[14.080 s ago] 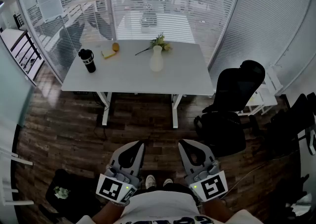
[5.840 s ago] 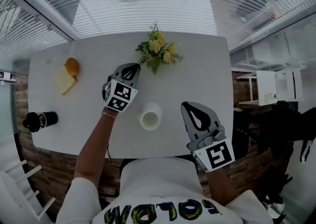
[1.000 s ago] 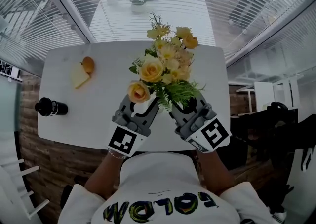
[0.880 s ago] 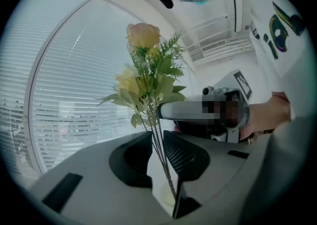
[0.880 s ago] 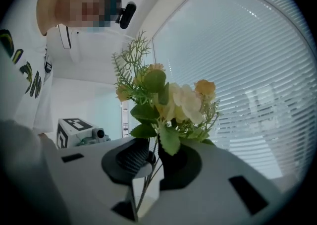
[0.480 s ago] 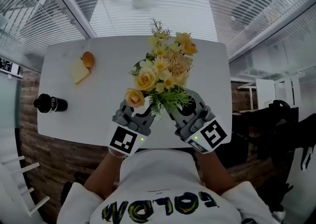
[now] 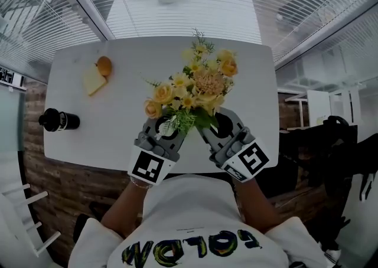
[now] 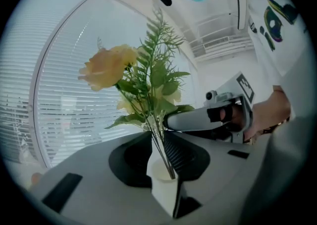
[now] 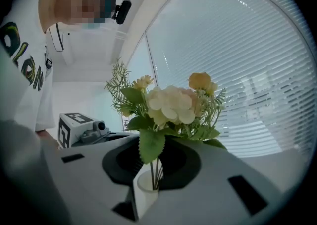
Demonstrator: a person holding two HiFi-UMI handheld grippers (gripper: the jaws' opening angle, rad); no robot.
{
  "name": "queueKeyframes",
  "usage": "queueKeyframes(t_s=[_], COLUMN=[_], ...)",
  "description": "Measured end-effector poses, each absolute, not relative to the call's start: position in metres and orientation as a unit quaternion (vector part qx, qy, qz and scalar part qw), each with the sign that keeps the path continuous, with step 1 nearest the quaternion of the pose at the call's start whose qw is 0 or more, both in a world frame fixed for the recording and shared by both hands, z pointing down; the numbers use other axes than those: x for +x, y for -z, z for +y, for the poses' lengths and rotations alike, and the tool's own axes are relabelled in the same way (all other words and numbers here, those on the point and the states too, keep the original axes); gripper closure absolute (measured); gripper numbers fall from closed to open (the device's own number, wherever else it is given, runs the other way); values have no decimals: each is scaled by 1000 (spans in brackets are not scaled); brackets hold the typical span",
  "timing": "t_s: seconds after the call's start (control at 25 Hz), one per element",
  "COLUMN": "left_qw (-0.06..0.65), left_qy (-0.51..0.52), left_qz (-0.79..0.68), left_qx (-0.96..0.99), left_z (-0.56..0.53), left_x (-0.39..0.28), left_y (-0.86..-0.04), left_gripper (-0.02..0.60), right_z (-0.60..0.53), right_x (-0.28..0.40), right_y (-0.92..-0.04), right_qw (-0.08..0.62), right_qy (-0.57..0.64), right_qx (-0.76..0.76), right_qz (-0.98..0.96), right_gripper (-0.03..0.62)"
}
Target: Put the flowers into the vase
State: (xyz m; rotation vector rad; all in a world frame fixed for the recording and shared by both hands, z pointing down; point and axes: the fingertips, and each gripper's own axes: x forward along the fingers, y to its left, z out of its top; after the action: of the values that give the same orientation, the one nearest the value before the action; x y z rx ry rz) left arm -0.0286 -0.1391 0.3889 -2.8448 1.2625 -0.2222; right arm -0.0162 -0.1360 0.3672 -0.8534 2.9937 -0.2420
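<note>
My left gripper [image 7: 172, 133] is clamped narrow on the thin green stems [image 8: 159, 142] of the bunch of yellow and cream flowers [image 7: 198, 87]. My right gripper [image 7: 208, 126], whose jaws have just been closing, pinches stems of the same bunch. The stem ends dip into the mouth of the smooth white vase [image 8: 163, 192] just below my jaws, over the white rectangular table [image 7: 112, 107].

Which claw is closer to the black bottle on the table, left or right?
Left. In the head view the left claw is right of the black bottle; the right claw is farther right, past the flowers.
</note>
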Motion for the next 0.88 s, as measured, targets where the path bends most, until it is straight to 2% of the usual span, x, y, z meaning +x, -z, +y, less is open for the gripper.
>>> queueKeyframes(t_s=[0.56, 0.88], left_qw=[-20, -45], left_qy=[83, 78], left_qz=[419, 442], left_qx=[-904, -893], left_z=[-124, -121], left_x=[-36, -42], left_y=[-415, -424], left_gripper=[497, 497], right_z=[-121, -114], right_x=[-14, -14], right_y=[-403, -414], right_qw=[-17, -45], right_qy=[124, 138], right_qx=[-272, -276], right_qz=[954, 950], right_gripper=[525, 458])
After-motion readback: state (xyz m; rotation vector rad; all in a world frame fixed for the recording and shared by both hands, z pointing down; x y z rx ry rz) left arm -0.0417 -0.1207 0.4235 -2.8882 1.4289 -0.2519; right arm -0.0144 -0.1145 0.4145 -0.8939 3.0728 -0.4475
